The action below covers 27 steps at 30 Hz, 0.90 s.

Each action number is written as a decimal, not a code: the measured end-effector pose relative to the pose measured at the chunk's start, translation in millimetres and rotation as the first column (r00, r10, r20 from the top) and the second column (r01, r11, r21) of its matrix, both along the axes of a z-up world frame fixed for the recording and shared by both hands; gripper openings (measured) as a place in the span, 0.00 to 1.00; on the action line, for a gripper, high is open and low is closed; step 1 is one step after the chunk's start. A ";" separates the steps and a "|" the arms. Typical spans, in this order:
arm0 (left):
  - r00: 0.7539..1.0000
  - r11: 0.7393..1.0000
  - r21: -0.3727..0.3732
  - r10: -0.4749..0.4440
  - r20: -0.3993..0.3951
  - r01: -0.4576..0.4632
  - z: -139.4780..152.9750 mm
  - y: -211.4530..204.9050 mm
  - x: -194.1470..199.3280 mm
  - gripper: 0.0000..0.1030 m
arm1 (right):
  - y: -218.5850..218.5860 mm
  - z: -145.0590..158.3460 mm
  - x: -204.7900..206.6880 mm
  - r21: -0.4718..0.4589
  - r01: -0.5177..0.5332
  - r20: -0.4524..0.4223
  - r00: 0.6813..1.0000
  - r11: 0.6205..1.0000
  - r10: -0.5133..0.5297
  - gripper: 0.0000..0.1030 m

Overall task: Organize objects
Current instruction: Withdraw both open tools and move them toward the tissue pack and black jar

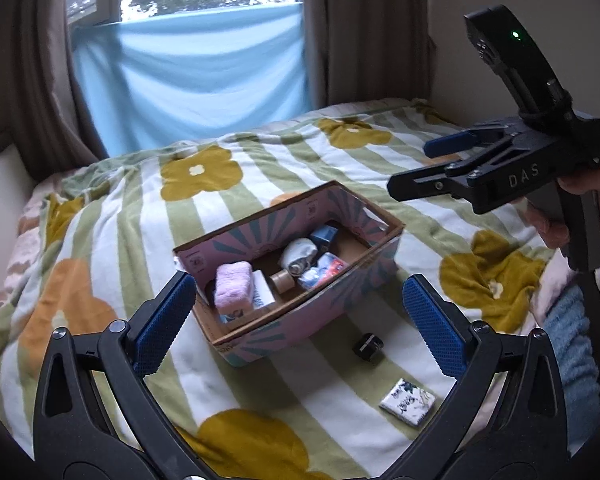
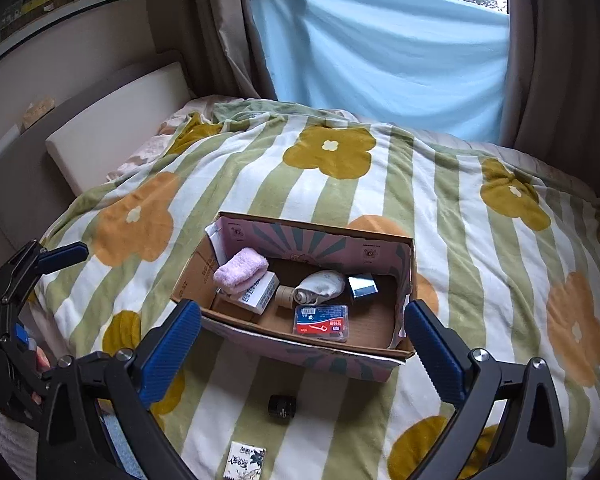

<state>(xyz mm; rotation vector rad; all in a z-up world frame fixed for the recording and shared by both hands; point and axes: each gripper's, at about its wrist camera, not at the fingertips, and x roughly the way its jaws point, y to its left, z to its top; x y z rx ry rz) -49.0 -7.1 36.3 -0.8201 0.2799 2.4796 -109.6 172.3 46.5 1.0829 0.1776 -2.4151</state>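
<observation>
1. My right gripper (image 2: 302,344) and left gripper (image 1: 296,320) both wide, empty, above bed.
2. Black cube (image 2: 282,409) w/ packet (image 2: 245,460) near me, outside box (image 2: 404,280).
3. Cube prob. light, rigid: pinch flat sides. Packet soft, take edges.

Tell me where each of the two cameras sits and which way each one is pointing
Left wrist: rides the left claw, facing down over the cardboard box toward the window; its own open fingers show, plus the right claw and hand.
Right wrist: rides the right claw, facing the same box and window; its own open fingers show, the left claw at the left edge.
Shared: box, small black object, tissue pack, blanket.
</observation>
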 end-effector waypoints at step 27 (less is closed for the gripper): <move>0.885 0.912 -0.084 -0.362 0.293 0.401 -200.3 76.9 51.5 1.00 | -8.6 -185.0 40.3 0.129 -0.269 0.111 0.960 0.955 0.255 0.91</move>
